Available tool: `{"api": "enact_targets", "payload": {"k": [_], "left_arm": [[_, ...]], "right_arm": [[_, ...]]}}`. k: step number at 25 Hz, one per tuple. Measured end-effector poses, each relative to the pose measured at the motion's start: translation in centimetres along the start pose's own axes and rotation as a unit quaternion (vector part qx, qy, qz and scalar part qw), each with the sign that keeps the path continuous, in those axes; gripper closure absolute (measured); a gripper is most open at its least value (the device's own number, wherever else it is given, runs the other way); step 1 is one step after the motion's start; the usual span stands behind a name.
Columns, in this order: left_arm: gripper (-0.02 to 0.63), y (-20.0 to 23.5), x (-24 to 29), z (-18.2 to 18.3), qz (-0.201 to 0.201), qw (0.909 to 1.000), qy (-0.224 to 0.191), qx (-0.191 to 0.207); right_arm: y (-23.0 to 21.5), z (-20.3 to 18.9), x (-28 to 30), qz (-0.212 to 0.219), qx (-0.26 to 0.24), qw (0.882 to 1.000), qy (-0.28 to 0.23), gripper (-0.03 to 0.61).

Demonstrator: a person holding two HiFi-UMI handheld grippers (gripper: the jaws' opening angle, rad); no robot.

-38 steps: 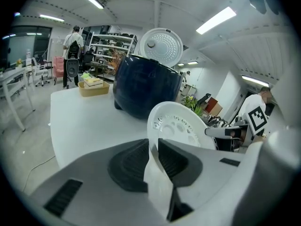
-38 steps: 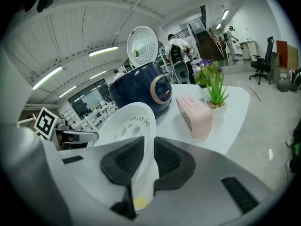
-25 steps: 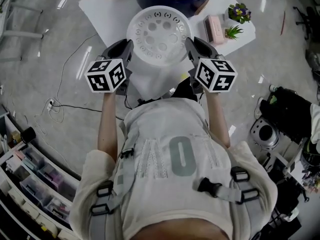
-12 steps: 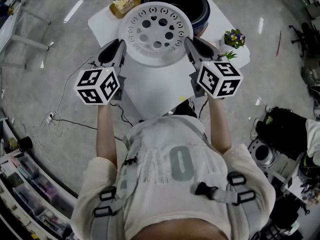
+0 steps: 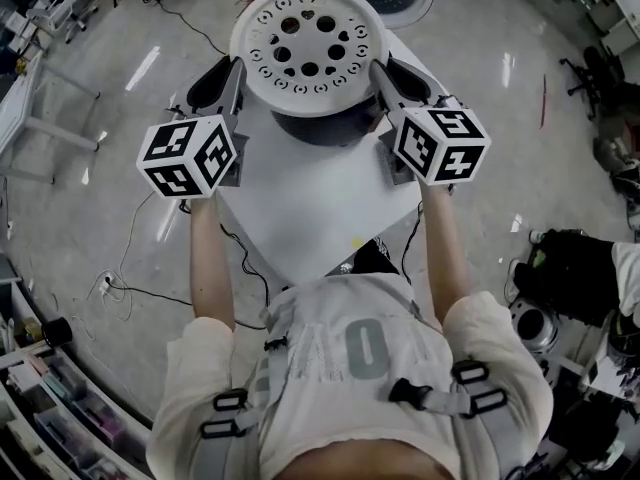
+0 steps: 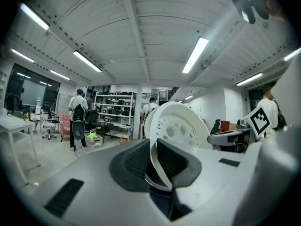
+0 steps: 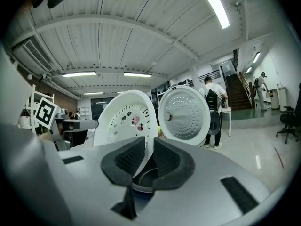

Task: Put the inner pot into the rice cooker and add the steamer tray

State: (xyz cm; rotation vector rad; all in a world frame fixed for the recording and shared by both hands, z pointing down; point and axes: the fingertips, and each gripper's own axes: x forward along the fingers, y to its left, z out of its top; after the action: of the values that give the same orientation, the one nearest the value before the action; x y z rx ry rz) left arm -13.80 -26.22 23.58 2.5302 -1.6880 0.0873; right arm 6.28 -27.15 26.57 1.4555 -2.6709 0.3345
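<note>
White steamer tray (image 5: 307, 48) | left gripper (image 5: 228, 74) clamped on rim | right gripper (image 5: 383, 73) clamped opposite

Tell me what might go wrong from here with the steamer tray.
1. The left gripper and right gripper each pinch only the thin rim of the steamer tray; it could slip or tilt.
2. The tray partly hides the rice cooker below, so it might land off-centre.
</note>
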Motion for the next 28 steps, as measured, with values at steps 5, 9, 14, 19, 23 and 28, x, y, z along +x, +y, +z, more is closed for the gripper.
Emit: {"api": "enact_targets", "payload": {"k": [5, 9, 14, 19, 23, 28], "left_arm": [[0.555, 0.1, 4.1, 1.3, -0.01, 0.9998, 0.018, 0.007], [0.555, 0.4, 6.5, 0.2, -0.009, 0.9985, 0.053, 0.004], [0.555, 1.3, 7.9, -2.7, -0.009, 0.9958, 0.091, -0.007], [0.555, 1.9, 8.6, -4.3, -0.009, 0.9932, 0.115, -0.018], [0.555, 2.9, 9.1, -4.7, -0.004, 0.9923, 0.122, -0.021], [0.555, 3.7, 10.1, -5.8, -0.004, 0.9904, 0.134, -0.035]], "right_arm": [[-2.6, 0.9, 1.5, -0.013, 0.001, 1.0, 0.016, 0.508], [-3.8, -0.3, 2.5, -0.017, 0.021, 0.999, 0.045, 0.508], [-4.3, -3.4, 3.7, -0.012, 0.05, 0.996, 0.08, 0.506], [-4.6, -4.8, 4.5, -0.007, 0.071, 0.993, 0.094, 0.505], [-4.3, -5.3, 5.5, -0.004, 0.082, 0.992, 0.1, 0.499], [-4.5, -5.9, 6.3, -0.007, 0.093, 0.99, 0.105, 0.491]]}}
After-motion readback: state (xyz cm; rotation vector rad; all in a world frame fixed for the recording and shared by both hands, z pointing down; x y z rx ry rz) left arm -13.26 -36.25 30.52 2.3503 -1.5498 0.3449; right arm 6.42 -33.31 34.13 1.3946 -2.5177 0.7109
